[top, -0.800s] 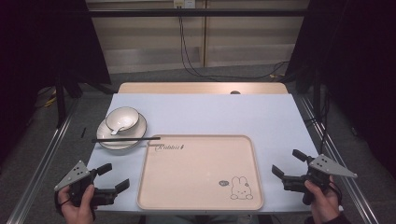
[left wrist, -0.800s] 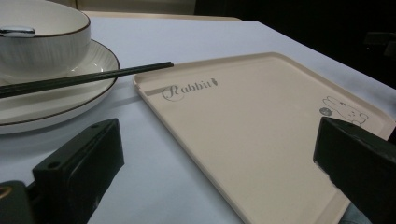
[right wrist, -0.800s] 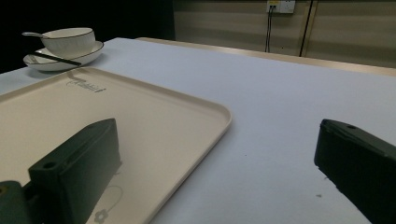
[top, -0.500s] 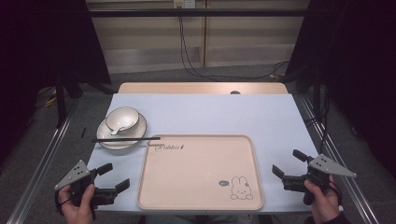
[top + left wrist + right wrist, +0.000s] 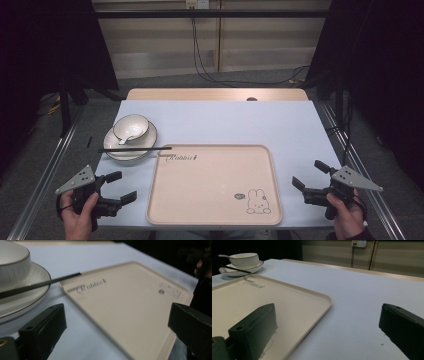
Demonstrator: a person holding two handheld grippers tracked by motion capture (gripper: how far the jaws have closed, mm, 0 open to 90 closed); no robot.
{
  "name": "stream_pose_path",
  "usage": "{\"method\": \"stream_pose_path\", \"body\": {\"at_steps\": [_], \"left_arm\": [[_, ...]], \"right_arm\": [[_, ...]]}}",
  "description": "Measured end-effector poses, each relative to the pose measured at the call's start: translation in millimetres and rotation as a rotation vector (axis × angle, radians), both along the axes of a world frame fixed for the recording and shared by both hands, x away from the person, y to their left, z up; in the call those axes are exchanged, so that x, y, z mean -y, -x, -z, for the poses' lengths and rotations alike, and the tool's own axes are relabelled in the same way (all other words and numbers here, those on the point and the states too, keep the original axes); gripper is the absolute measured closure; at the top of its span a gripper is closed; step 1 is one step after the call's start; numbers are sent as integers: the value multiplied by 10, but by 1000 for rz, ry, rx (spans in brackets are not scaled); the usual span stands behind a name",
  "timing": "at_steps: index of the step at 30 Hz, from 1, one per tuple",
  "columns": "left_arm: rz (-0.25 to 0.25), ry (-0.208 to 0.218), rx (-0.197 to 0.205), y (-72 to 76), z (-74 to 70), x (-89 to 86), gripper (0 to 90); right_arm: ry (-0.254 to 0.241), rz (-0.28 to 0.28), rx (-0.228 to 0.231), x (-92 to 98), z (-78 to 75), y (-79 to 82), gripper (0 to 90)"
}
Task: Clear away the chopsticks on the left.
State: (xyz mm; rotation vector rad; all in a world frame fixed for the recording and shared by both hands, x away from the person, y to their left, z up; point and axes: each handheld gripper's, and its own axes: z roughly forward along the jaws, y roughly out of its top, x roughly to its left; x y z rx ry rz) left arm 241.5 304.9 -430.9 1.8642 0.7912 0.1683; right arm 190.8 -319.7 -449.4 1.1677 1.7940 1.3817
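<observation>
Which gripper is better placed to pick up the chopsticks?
Left, probably. The left gripper sits open just below the chopsticks on the plate; the right gripper waits across the tray.

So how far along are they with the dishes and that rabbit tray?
Nothing looks done yet: the tray is bare, and the bowl with its spoon sits on the plate beside it, chopsticks laid across. Nothing is in hand either; the left gripper and right gripper hover at the near corners, jaws open. Any moving of dishes remains.
</observation>
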Motion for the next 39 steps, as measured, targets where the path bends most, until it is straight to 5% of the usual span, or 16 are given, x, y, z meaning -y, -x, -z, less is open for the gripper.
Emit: {"method": "stream_pose_path", "body": {"at_steps": [2, 10, 17, 24, 27, 32, 33, 39], "left_arm": [[9, -48, 11, -28, -37, -13, 33], [-50, -56, 32, -237, -86, -114, 47], [-48, -88, 18, -438, -99, -221, 36], [-23, -148, 61, -657, -148, -332, 52], [-16, -212, 117, -784, -150, -373, 55], [-18, -229, 68, -920, -93, -385, 61], [-11, -218, 19, -1008, -68, -406, 63], [13, -256, 26, -1129, 5, -396, 130]], "right_arm": [[1, -4, 1, -2, 1, -5, 10], [4, -4, 6, -6, 0, -11, 11], [6, -1, 3, -4, -1, -9, 11], [4, -2, 6, -10, -2, -9, 11], [7, -4, 3, -16, -1, -10, 11], [9, -3, 7, -12, 0, -12, 11], [6, -5, 2, -16, -1, -8, 11], [8, -5, 2, -15, 0, -11, 11]]}}
